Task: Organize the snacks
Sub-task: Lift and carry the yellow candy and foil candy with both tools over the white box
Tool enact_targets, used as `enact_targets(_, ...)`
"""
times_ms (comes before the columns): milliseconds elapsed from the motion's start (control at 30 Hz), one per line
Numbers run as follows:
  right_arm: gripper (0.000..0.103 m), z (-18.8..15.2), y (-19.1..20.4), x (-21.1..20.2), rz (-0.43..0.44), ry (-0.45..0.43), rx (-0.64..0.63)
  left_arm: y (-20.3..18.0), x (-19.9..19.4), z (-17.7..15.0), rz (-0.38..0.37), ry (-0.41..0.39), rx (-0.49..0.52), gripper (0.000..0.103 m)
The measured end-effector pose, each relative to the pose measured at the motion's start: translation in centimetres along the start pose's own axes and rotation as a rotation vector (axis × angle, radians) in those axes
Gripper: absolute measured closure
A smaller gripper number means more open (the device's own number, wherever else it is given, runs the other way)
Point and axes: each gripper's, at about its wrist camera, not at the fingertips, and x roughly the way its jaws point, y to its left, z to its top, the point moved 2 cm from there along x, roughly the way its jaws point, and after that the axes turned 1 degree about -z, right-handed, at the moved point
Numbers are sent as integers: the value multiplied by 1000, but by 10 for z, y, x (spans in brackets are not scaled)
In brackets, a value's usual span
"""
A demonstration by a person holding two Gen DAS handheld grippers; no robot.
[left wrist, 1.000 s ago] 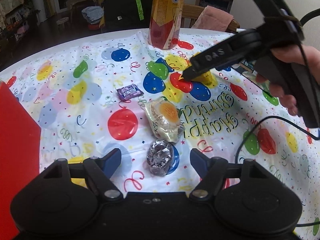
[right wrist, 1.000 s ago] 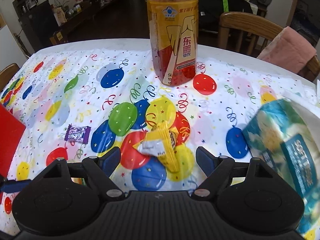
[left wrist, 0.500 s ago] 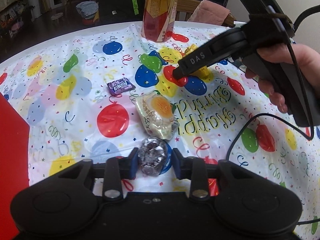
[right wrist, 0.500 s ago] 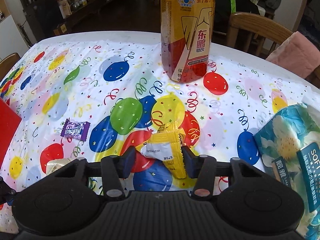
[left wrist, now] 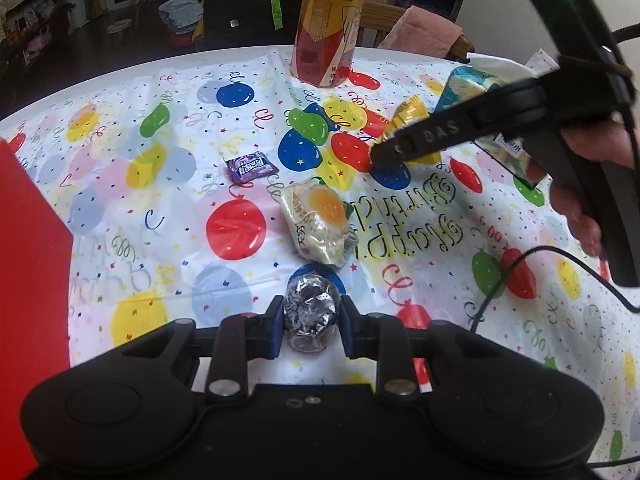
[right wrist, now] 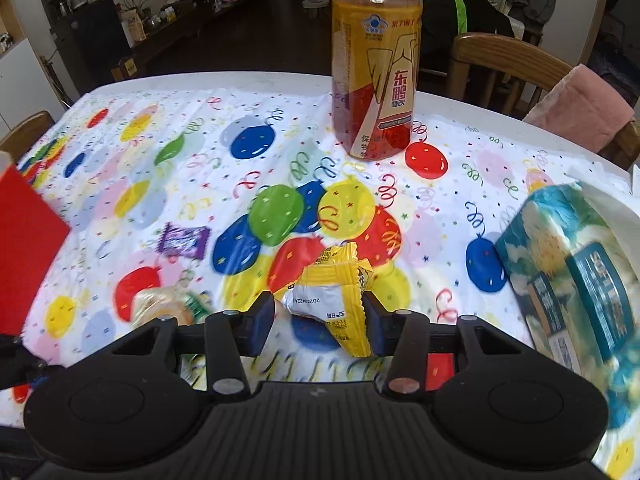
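Note:
My left gripper (left wrist: 308, 326) is shut on a crinkled silver foil snack (left wrist: 309, 314), held just above the balloon tablecloth. My right gripper (right wrist: 318, 316) is shut on a yellow snack packet (right wrist: 340, 300), lifted off the cloth; the left wrist view shows the same packet (left wrist: 410, 114) behind the right gripper's black finger. On the cloth lie a cream packet with an egg picture (left wrist: 318, 220) and a small purple candy (left wrist: 250, 167). The purple candy (right wrist: 182, 240) also shows left of centre in the right wrist view.
A tall yellow drink bottle (right wrist: 376, 60) stands at the table's far side. A teal tissue pack (right wrist: 576, 276) lies at the right. A red box (left wrist: 28, 280) rises at the left edge. A black cable (left wrist: 532, 264) trails across the cloth; wooden chairs stand behind the table.
Both grippers went from open to shut: the left closed on the foil snack, the right on the yellow packet. Both snacks have since been raised a little off the cloth.

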Motion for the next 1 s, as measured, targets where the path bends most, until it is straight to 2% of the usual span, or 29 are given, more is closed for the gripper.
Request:
enact_targets(300, 57, -26, 27, -52, 30, 2, -17, 6, -33, -6, -19, -20, -52, 78)
enact_targets(500, 57, -37, 51, -90, 60, -12, -35, 8, -60, -10, -8, -34, -49, 78)
enact_targets(767, 57, -45, 86, -130, 77, -35, -51, 17, -98, -15, -10, -62, -34, 78)
enact_targets(1000, 57, -44, 123, -148, 78, -45, -71, 40, -129, -18, -18, -100, -42, 78)
